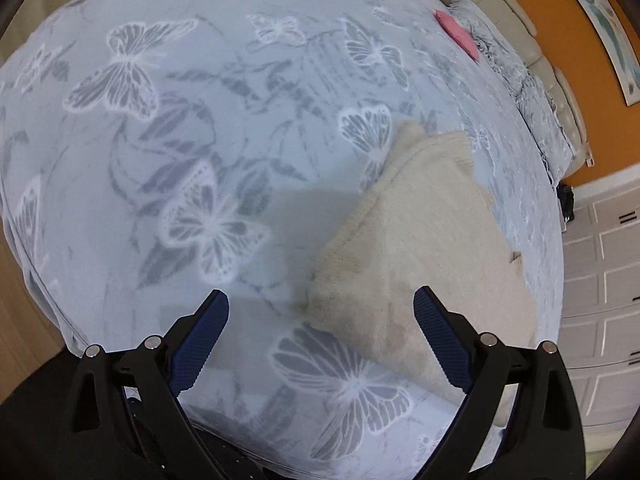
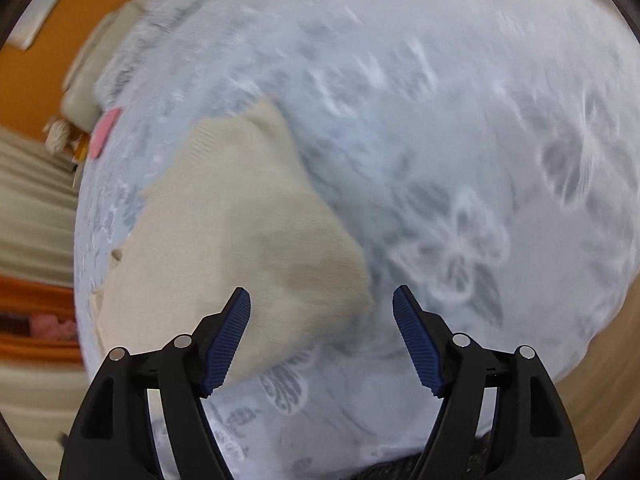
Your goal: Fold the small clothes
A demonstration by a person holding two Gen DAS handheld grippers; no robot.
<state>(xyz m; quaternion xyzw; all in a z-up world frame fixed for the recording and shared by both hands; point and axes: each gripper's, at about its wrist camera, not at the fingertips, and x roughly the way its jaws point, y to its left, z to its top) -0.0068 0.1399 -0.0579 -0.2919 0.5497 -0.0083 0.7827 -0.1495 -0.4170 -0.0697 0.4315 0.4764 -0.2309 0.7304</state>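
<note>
left wrist view: cream knit garment (image 1: 420,248), partly folded, lying flat near the bedspread's (image 1: 180,140) right edge for folding; left gripper (image 1: 322,300) and right gripper (image 2: 322,296) hover above, fingers spread, holding nothing.

Cream garment (image 1: 420,248): knitted cloth, matt, fuzzy nap, ribbed band at its far end; faint darker patch near the bed's front edge. Bedspread (image 1: 192,128): soft matt cloth, pale blue-grey, printed butterflies, lightly creased. Left tool (image 1: 320,336) and right tool (image 2: 322,336): frames of matt black plastic with bright metal pins; fingers (image 1: 438,340) faced with blue ridged rubber-like pads. Pink item (image 1: 458,34) near the bed's far edge: matt cloth. Headboard (image 1: 508,8): padded, smooth, slight sheen.
</note>
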